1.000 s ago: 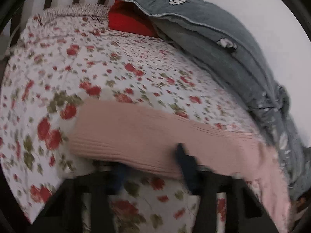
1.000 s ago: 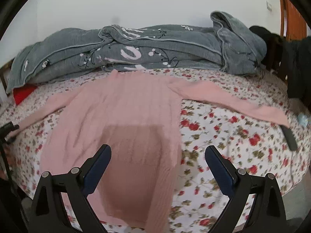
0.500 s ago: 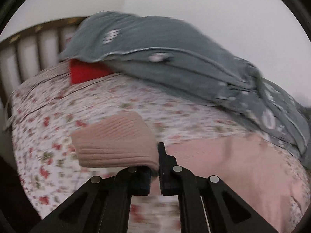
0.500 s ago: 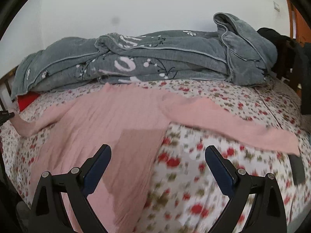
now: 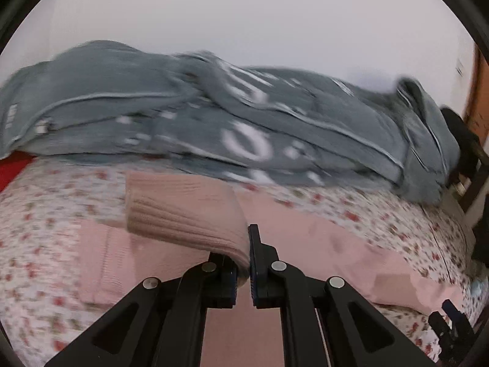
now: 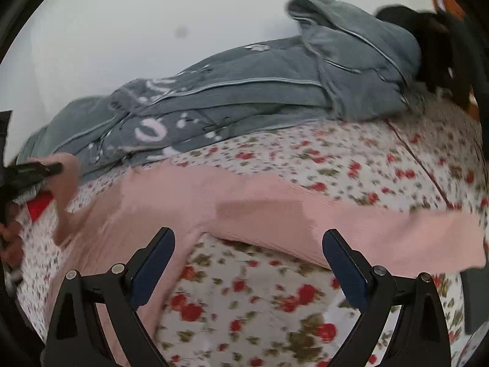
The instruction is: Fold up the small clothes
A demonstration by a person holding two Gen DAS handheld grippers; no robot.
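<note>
A second ago the left gripper had its jaws apart at the edge of the pink ribbed-knit sweater's left sleeve, which lay flat across the white bedsheet with red flowers. Now the jaws are clamped on that sleeve's ribbed cuff, which is lifted off the sheet and carried in over the sweater's body, so the view has swung from the headboard side to the whole rumpled grey blanket with white markings along the white wall. In the right wrist view the same gripper shows at the far left, with the pink sleeve hanging from it.

The right gripper has its blue-padded jaws wide apart with nothing between them, as before; it has shifted from over the sweater's hem to over bare sheet just below the right sleeve.

The sweater lies spread on the bed, hem toward the cameras. The right sleeve stretches out flat, running rightward toward the bed's edge.
</note>
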